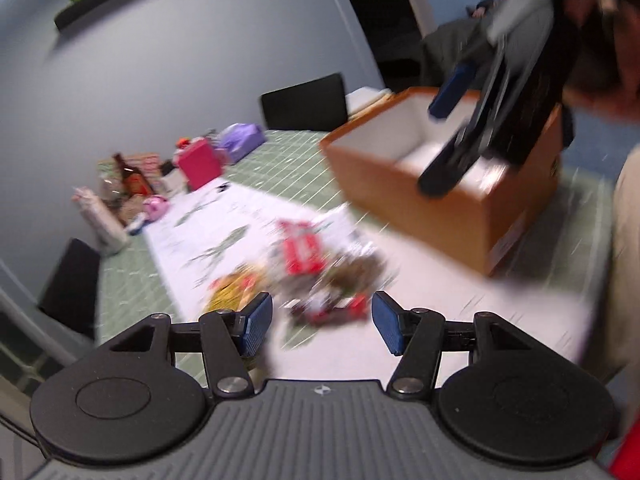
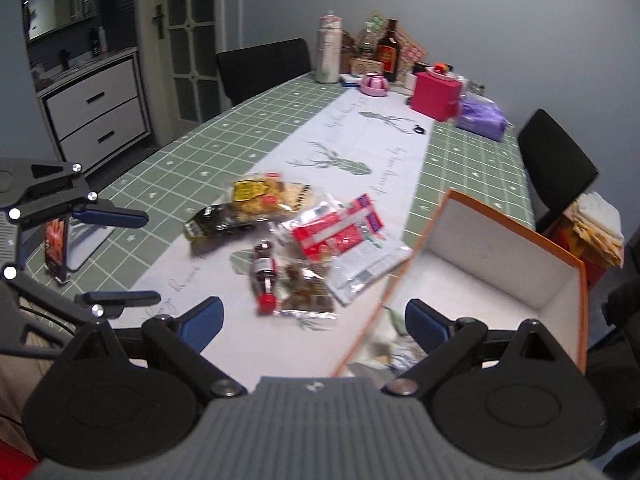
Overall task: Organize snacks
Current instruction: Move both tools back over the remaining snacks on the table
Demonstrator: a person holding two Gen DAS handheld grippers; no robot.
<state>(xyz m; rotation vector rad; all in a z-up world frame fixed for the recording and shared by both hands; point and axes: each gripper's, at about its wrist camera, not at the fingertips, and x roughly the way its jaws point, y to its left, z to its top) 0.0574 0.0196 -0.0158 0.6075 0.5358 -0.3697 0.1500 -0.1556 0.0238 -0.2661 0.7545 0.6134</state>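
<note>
Table [image 2: 240,128] long, green grid cloth, white runner. Box [image 2: 500,264] open on my right, inside near empty. Snack pile [image 2: 304,236] just left of box, dead ahead of my left gripper [image 1: 322,322], jaws spread, empty. Right gripper [image 2: 314,320] over box rim, wide, empty. Bare runner around pile.

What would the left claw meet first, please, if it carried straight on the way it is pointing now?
Probably the snack pile on the white runner. The open left claw frames the dark and red packets at the pile's near edge. The picture is blurred, so depth is uncertain.
</note>
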